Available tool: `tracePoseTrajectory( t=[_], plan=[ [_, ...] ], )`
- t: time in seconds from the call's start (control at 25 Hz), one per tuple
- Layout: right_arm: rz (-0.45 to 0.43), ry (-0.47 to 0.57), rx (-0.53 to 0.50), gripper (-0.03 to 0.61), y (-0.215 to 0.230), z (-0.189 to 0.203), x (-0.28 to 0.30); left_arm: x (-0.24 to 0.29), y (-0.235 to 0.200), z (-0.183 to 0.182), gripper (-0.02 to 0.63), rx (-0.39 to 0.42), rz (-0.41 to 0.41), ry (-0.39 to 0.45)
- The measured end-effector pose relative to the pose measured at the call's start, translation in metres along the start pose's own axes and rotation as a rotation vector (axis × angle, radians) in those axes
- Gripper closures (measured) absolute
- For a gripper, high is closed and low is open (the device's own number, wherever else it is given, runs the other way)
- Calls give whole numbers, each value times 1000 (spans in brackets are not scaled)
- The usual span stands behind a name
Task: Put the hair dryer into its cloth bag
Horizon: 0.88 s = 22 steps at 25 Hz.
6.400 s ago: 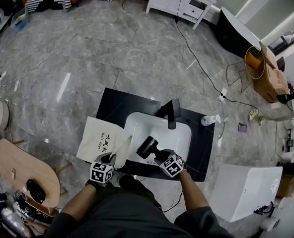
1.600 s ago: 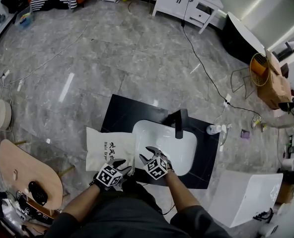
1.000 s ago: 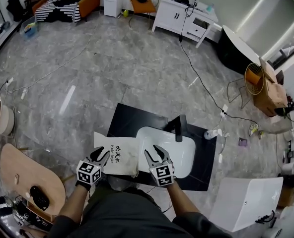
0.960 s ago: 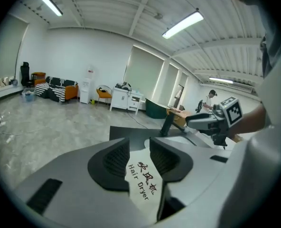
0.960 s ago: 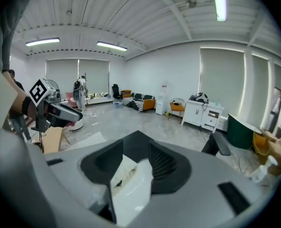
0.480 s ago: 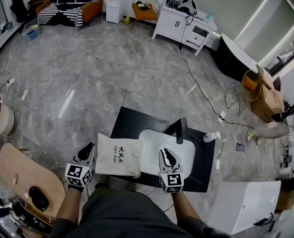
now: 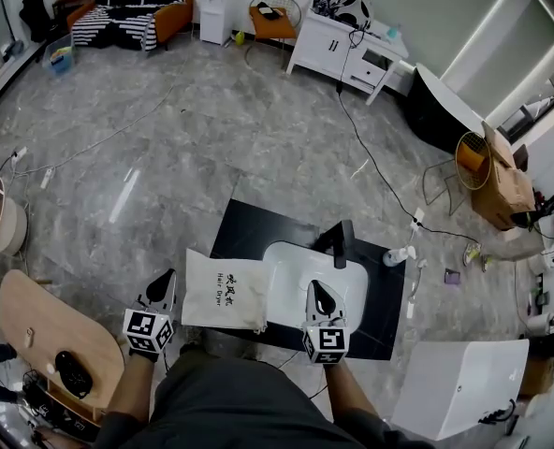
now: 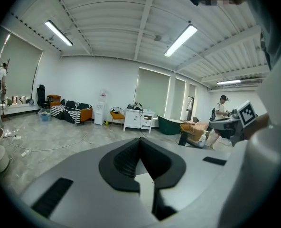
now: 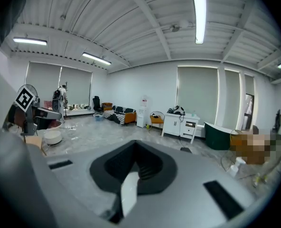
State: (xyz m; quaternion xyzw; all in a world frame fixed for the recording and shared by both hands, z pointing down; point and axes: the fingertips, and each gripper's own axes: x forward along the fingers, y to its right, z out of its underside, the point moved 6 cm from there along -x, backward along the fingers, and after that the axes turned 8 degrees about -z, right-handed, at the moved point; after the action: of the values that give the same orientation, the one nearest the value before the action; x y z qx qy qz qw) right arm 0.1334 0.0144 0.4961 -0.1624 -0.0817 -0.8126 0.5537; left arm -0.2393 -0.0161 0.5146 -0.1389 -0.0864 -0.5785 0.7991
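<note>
Items were listed by their place relative to the sink (image 7: 291, 267), a white basin set in a black counter (image 7: 244, 224).

1. Wooden table (image 7: 29, 321), far left of the sink. It was partly cut off by the frame edge. A small dark object (image 7: 71, 367) lay on it, too small to identify.
2. Left gripper (image 7: 166, 278), left of the sink and out past the counter's left end. It was just beside the bag but apart from it. Its own view showed the jaws just drawn together, pads meeting, with nothing between them. That view showed only the room beyond, not the counter.
3. Cloth bag (image 7: 225, 290), pale, lying flat on the counter just left of the sink. Its left part hung past the counter's end. Its near edge met the person's dark clothing, so the counter's front edge there was hidden. The dark lettering on it was too small to read.
4. Hair dryer: visible in no view. The cloth hid whatever the bag contained.
5. Faucet (image 7: 340, 242), black, at the sink's far right rim.
6. Right gripper (image 7: 320, 294), over the sink's near right part. Its jaws had just closed fully and held nothing.
7. White bottle (image 7: 393, 257), right of the sink. Whether it stood on the floor or the counter could not be told.
8. White board (image 7: 459, 363), near right of the sink. Its make was unclear.
</note>
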Motion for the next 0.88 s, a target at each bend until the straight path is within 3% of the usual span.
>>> tracePoseTrajectory(
  t=[0.88],
  plan=[
    [-16, 26, -3, 580, -6, -1, -4, -2, 10, 5, 612, 13, 24, -13]
  ],
)
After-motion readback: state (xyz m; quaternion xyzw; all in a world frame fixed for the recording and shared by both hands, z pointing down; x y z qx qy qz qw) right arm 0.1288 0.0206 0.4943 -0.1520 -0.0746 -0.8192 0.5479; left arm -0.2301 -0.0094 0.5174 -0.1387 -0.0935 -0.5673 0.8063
